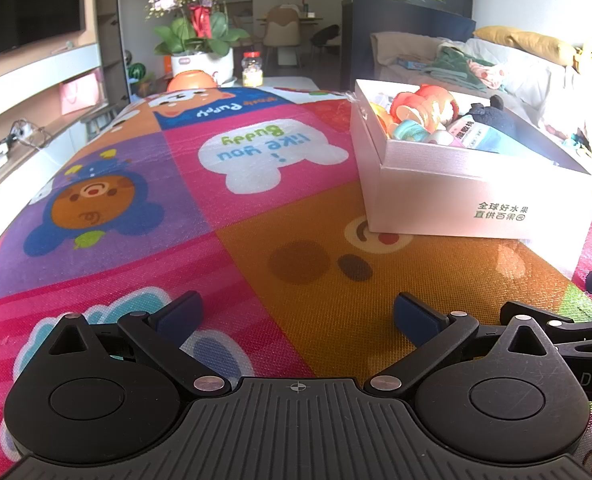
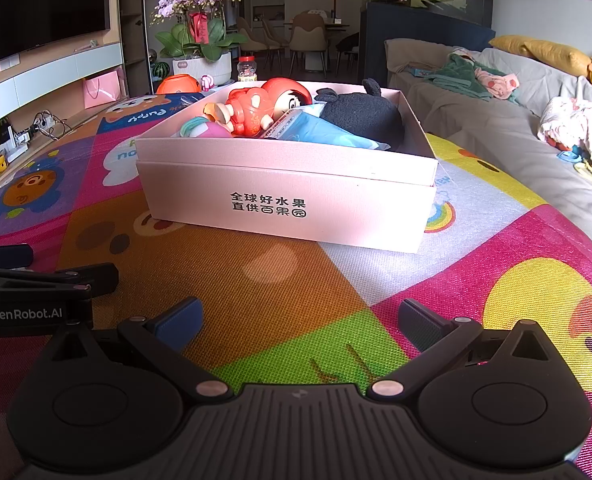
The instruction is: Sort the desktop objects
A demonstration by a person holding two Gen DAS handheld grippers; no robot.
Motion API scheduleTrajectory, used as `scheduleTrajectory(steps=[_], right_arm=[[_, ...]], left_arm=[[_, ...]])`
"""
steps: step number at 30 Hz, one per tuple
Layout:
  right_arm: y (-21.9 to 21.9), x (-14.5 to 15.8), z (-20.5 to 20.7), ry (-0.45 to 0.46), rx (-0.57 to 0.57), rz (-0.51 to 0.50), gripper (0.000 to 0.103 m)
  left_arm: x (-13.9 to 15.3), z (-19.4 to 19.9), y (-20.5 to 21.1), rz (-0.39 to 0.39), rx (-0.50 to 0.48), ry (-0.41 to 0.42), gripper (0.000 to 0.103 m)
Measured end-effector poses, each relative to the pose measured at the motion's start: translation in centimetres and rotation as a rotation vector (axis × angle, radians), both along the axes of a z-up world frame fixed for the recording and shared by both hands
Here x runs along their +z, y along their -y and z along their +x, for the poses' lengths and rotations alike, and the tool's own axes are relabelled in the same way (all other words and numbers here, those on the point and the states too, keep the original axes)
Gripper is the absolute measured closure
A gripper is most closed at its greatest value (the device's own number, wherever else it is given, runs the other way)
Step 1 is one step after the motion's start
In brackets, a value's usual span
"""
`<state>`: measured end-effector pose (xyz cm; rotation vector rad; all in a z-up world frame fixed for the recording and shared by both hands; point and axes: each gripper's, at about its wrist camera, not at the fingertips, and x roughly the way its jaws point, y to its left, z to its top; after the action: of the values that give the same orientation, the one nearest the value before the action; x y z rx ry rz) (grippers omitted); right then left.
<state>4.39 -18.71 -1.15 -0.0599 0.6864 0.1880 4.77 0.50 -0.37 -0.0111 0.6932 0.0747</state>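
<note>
Fingers: both pairs stand spread wide and hold nothing; the left gripper (image 1: 296, 318) and the right gripper (image 2: 300, 322) hang low over the play mat (image 1: 223, 240), side by side.
Box: a pale pink cardboard box (image 2: 291, 200) with dark printed characters sits on the mat ahead of both grippers, open-topped, its lid apparently nested beneath.
Contents: a glossy red-and-orange toy figure (image 2: 263, 110), a black plush toy (image 2: 362, 114), a crinkled blue plastic packet (image 2: 320, 132) and a small teal-and-pink item (image 2: 203, 128) lie piled inside.
Loose items: none visible on the near mat; an orange rounded object (image 2: 177, 83) sits at the mat's far edge, its kind unclear.
Stage: sorting looks largely complete.
Technique: any further pickup likely calls for a level approach over the box wall and a release low inside, so hard plastic does not bounce.
Surfaces: mat woven-textured and bright; cardboard smooth, thin-walled, likely to slide if nudged.
</note>
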Motion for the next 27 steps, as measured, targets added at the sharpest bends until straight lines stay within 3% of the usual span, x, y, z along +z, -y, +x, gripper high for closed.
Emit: scheduleTrajectory(steps=[27], right_arm=[[0.05, -0.03, 0.08, 0.0, 0.0, 0.0, 0.0]], left_arm=[[0.05, -0.06, 0.01, 0.0, 0.0, 0.0, 0.0]])
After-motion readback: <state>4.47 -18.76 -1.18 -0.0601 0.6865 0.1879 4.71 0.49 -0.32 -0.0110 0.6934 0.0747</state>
